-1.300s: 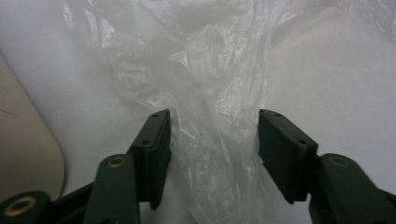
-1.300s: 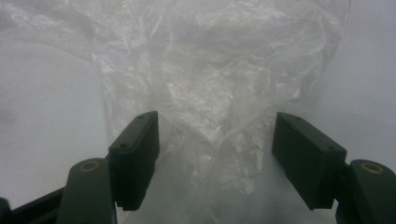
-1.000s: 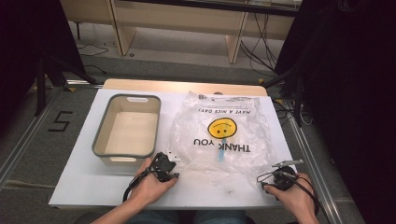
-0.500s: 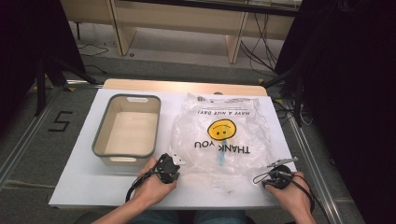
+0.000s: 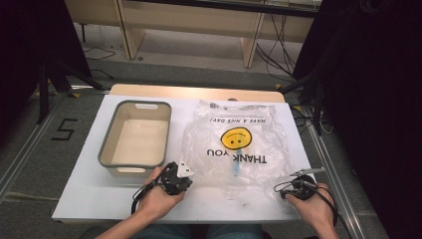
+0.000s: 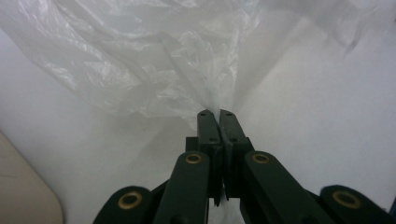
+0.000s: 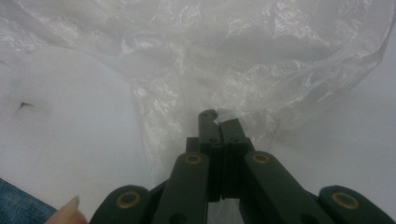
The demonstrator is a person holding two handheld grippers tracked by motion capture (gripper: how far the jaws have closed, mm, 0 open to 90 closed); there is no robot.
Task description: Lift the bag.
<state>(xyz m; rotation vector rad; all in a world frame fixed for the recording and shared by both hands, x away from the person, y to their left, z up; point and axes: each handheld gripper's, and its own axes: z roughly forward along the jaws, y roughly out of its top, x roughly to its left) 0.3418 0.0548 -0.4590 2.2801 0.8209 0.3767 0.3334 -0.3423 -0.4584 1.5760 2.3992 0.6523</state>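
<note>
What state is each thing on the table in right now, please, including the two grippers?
Plastic bag: lying flat and crumpled on the table, print upside down, near edge pinched at two corners.
Bin: upright, empty, left of the bag.
Left gripper: shut on the bag's edge, film between the jaws.
Right gripper: shut on the bag's edge.
Table: white top, bearing bag and bin.

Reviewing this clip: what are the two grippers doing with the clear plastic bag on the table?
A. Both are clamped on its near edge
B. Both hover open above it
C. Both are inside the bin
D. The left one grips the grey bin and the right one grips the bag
A: in each gripper view the black jaws are shut with film of the plastic bag pinched between them, left gripper and right gripper alike; the grey bin stands untouched beside it.
</note>
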